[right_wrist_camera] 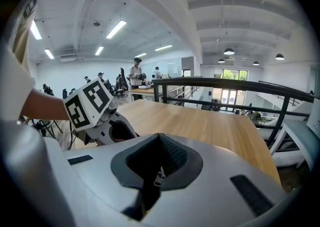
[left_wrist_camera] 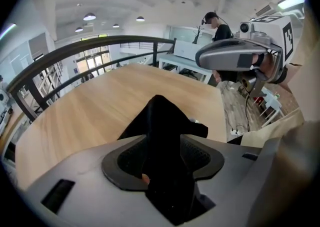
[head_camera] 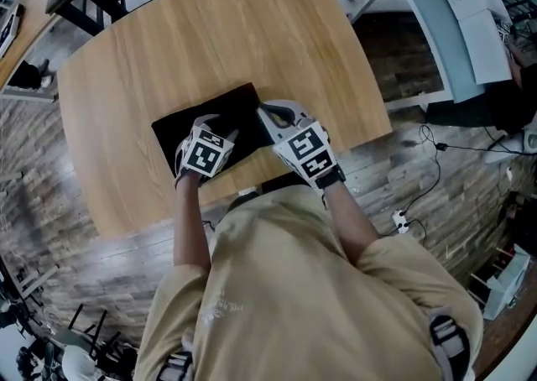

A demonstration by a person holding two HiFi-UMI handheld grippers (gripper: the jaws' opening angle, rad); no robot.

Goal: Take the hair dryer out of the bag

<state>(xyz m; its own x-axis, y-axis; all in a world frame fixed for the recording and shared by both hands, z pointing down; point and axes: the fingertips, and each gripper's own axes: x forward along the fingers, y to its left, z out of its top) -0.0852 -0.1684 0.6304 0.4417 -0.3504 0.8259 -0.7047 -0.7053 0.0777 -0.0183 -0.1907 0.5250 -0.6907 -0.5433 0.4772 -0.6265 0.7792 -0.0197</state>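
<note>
— Both grippers are down on the black bag [head_camera: 226, 106]. It lies on the wooden worktop [head_camera: 218, 35], close to the edge nearest the person.

— What's the left gripper [left_wrist_camera: 162, 158] got?

— Nothing gripped. Its fingers [left_wrist_camera: 131, 158] stand wide apart. A peaked fold of the bag's black cloth rises between them, and pad shows on either side of it.

— And the right gripper [right_wrist_camera: 159, 163]?

— Its fingers [right_wrist_camera: 172, 153] are closed tight on a small metal zip pull [right_wrist_camera: 160, 176], and a strip of black cloth hangs below it. It sits just beside the left one, at the bag's right end.

— Where's the hair dryer?

— Can't see it from anywhere. Only the outside of the bag shows.
</note>
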